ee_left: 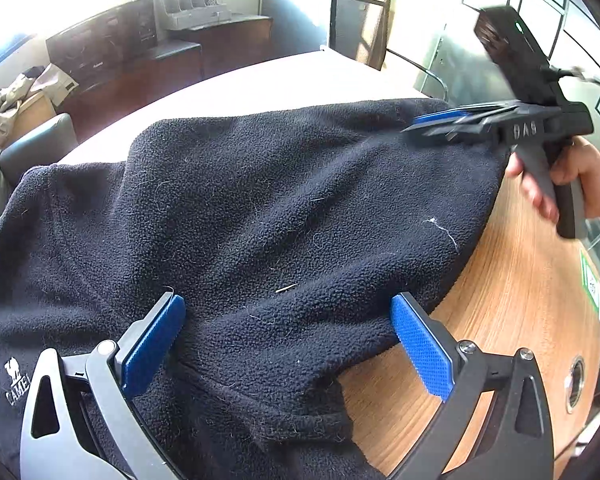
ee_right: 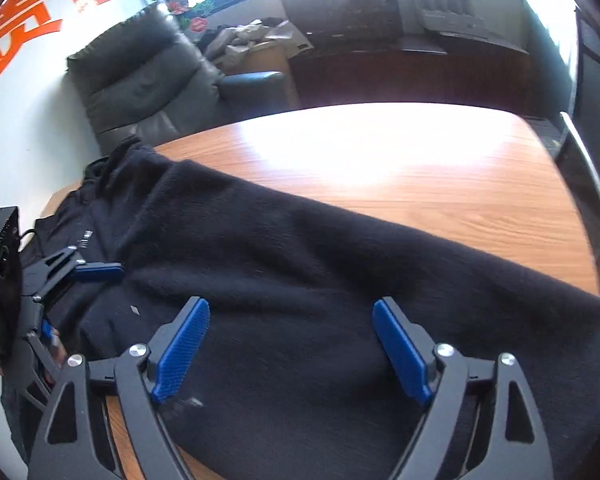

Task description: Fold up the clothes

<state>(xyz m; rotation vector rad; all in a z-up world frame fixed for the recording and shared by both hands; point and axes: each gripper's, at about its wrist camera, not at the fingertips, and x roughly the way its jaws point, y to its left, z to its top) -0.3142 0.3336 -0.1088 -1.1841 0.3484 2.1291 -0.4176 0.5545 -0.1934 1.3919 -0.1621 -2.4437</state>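
A black fleece garment (ee_left: 280,200) lies spread across the wooden table (ee_left: 520,280), with a white "CAMEL" logo (ee_left: 18,384) at its lower left. My left gripper (ee_left: 288,300) hovers open over the fleece near a hem edge, nothing pinched between its blue pads. In the right wrist view the fleece (ee_right: 300,260) stretches diagonally over the table (ee_right: 400,168). My right gripper (ee_right: 290,304) stands open just above the cloth. The right gripper (ee_left: 440,120), held by a hand (ee_left: 572,176), shows over the fleece's far right corner. The left gripper (ee_right: 72,300) appears open at the left edge.
A grey armchair (ee_right: 148,76) stands beyond the table's far left corner, with dark cabinets (ee_right: 340,12) and clutter along the wall. A dark chair (ee_left: 360,20) is behind the table. A round cable grommet (ee_left: 576,380) and a green sticker (ee_left: 590,284) mark the table's right side.
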